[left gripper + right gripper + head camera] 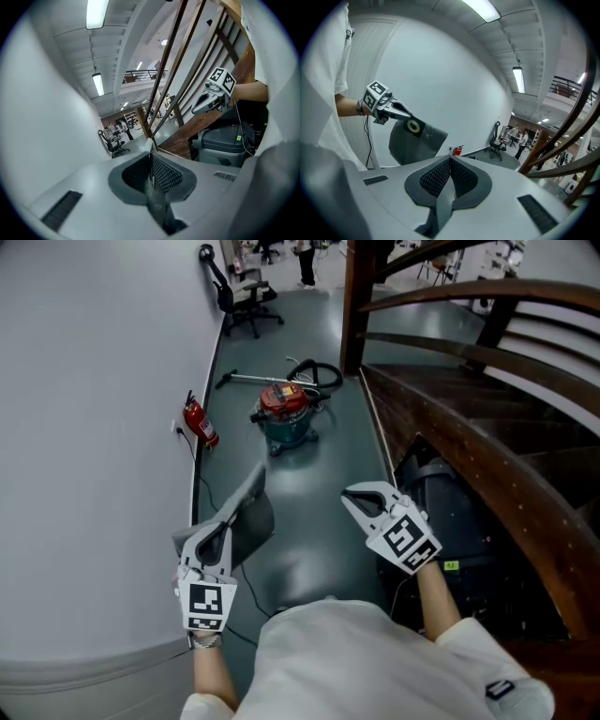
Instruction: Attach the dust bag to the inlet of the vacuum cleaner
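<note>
Dust bag [247, 514] hangs grey and limp from the left gripper [223, 529], whose fingers are pinched on its upper edge beside the round collar [412, 125]. The right gripper [356, 495] is held apart from it, fingers pressed together on nothing. The vacuum cleaner [284, 414] stands on the floor [319, 521] well ahead, near a red fire extinguisher [201, 424] at the wall.
</note>
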Available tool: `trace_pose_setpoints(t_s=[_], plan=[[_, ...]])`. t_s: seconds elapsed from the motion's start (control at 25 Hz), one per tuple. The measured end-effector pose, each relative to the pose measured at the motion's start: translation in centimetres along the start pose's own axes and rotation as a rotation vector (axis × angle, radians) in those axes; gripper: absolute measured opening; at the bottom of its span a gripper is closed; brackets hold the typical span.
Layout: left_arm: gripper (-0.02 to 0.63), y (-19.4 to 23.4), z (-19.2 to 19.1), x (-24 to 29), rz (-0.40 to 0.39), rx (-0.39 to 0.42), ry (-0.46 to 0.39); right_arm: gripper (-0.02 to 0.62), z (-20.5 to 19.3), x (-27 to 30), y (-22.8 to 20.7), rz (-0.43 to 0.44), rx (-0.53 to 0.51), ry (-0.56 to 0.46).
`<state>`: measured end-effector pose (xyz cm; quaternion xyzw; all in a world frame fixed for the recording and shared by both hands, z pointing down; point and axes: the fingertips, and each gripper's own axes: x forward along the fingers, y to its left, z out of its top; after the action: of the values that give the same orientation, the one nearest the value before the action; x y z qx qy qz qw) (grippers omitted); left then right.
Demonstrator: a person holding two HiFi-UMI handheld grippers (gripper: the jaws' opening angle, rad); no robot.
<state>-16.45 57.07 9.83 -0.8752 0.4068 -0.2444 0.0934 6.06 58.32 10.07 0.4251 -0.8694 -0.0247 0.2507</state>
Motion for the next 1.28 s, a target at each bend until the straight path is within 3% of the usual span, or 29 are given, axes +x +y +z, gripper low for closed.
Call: trace_pose_setpoints(t_s=[0.24, 0.6, 0.92, 1.28], plan=[[0.021, -1.5, 1.9, 1.8, 0.019, 0.01, -0.005, 0.028, -1.0, -0.7, -0.9, 0.033, -0.052, -0.008], [0.021, -2.7, 3.9, 7.1, -0.043, 0.015, -0.03, 0.028, -0.6, 1.0, -4.1, 0.008, -0.037, -0.048], [0.021, 2.2, 4.7, 14.4, -0.078, 0.01, -0.076, 0.028, 1.8, 5.6, -10.2, -0.033, 0.015, -0.108], [0.021, 9.8, 5.3, 22.6, -0.113, 0.007, -0.08, 0.028, 4.5, 14.6, -17.4, -0.039, -0.01, -0.061]])
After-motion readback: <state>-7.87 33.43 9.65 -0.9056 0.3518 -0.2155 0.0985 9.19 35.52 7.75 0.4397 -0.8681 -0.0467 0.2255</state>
